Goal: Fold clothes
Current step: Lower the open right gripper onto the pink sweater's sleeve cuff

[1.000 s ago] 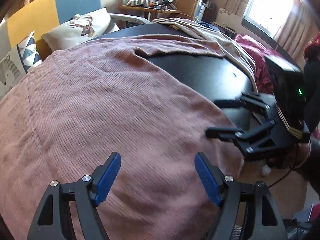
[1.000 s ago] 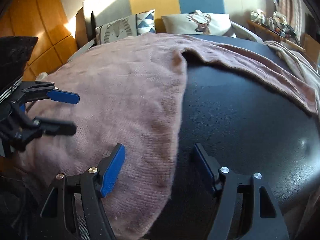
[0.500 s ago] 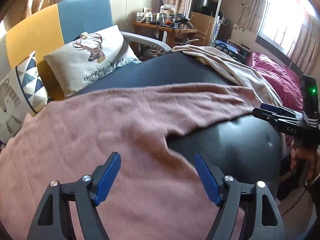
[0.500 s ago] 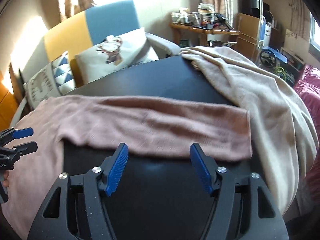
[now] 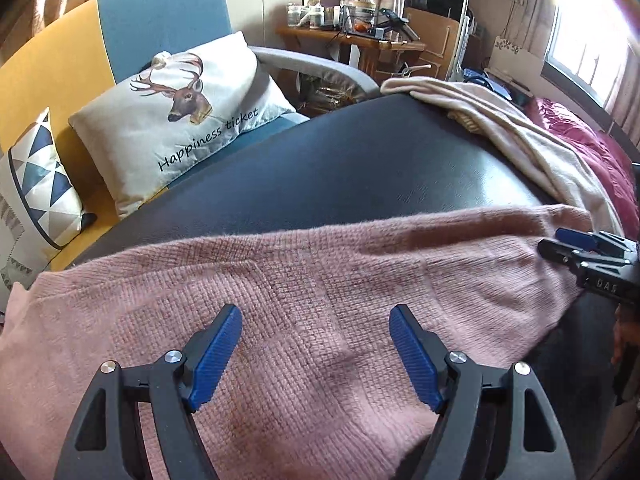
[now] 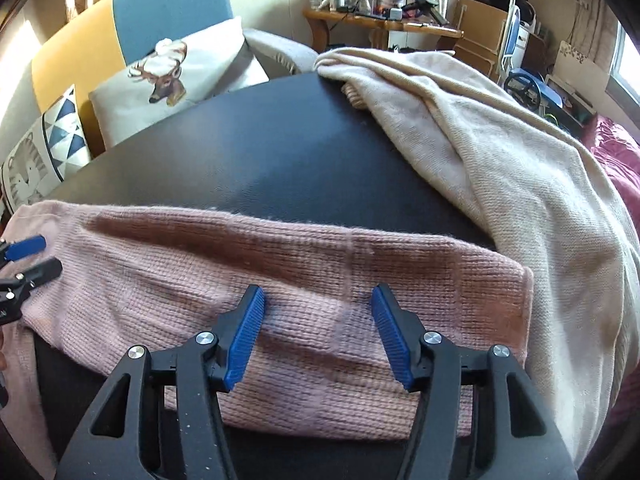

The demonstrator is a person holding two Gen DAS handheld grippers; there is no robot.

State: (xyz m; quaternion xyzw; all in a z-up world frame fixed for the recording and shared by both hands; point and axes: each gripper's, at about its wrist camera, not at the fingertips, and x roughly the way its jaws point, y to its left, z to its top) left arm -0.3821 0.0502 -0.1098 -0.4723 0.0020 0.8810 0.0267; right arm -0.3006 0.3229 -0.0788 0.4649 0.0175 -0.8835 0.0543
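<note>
Both grippers slid onto the pink knit sweater's sleeve point(image 6: 320, 280); right gripper point(image 6: 318, 336) closing empty, left gripper point(image 5: 316, 356) wide. Soft, floppy: pinch the cuff edge right of my right jaws.

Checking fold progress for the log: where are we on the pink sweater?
Done: the pink knit sweater lies flat on the black table. In hand: nothing; left claw open, right claw closing over the sleeve, not pinching. Left: every fold, plus the cream sweater.
</note>
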